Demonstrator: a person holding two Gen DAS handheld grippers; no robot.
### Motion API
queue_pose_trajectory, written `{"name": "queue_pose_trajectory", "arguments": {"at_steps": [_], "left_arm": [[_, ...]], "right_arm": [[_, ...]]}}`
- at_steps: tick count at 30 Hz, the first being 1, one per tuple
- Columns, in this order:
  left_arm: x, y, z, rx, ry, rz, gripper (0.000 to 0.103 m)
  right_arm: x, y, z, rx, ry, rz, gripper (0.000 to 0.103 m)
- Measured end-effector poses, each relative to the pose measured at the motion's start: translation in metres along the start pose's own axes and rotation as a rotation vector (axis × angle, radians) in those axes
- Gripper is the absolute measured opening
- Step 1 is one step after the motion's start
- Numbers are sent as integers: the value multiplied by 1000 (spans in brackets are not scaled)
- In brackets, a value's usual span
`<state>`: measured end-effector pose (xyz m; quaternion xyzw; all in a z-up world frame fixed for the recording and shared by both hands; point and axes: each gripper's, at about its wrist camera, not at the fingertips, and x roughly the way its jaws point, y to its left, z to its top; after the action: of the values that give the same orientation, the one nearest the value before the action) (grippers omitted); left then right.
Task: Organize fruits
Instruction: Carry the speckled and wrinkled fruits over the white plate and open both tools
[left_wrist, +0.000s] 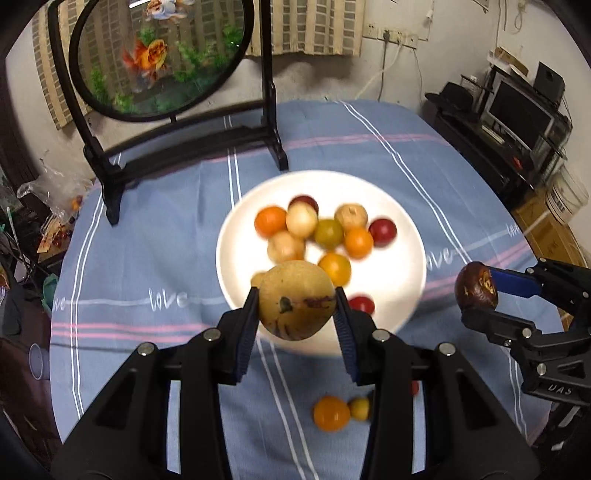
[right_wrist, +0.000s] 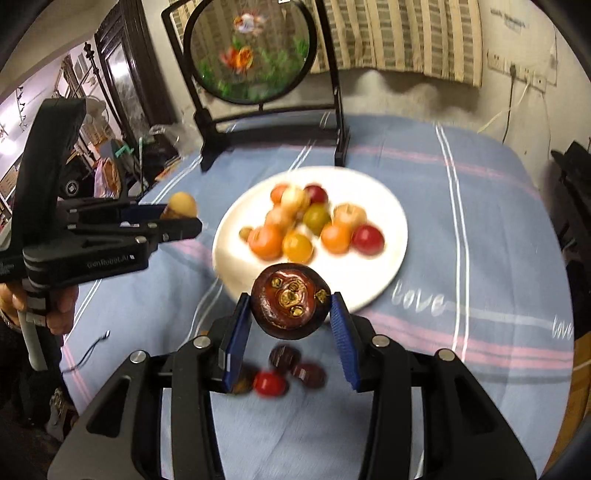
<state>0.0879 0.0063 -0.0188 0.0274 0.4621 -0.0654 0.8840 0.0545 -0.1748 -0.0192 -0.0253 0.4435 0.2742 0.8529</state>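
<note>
A tan fruit (left_wrist: 297, 299) is clamped between the two blue pads of the left tool (left_wrist: 297, 306), held in the air over the near rim of the white plate (left_wrist: 399, 295). A dark brown fruit (right_wrist: 290, 301), its underside marked with yellow spots, is pinched in the right tool (right_wrist: 291, 314), likewise off the cloth and over the plate's near edge.

The plate sits in the middle of the tabletop (left_wrist: 147, 258), on a blue striped cloth. In the left wrist view it carries about ten small round fruits: three orange, two red near the far side, one red at the near rim, one green, three pale tan. Motion blur makes the count approximate.

Off the plate, near the person: one orange fruit (left_wrist: 331, 413) beside a small yellow one (left_wrist: 359, 408) in the left view; in the right view, two dark fruits (right_wrist: 284, 358) and one red fruit (right_wrist: 269, 383) lie close together.

The left tool, seen from the right wrist, is level and aimed at the plate, a hand (right_wrist: 59, 308) gripping its handle. A round goldfish screen (left_wrist: 155, 55) stands behind the plate.
</note>
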Motion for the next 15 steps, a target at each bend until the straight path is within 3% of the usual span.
{"name": "queue_pose_trajectory", "arguments": {"at_steps": [8,15], "left_arm": [[29,0,24,-18,16,12,40],[54,7,30,-34,45,23,40]], "right_arm": [[29,-9,43,3,-23,-7,44],[56,-19,59,11,-2,-10,44]]}}
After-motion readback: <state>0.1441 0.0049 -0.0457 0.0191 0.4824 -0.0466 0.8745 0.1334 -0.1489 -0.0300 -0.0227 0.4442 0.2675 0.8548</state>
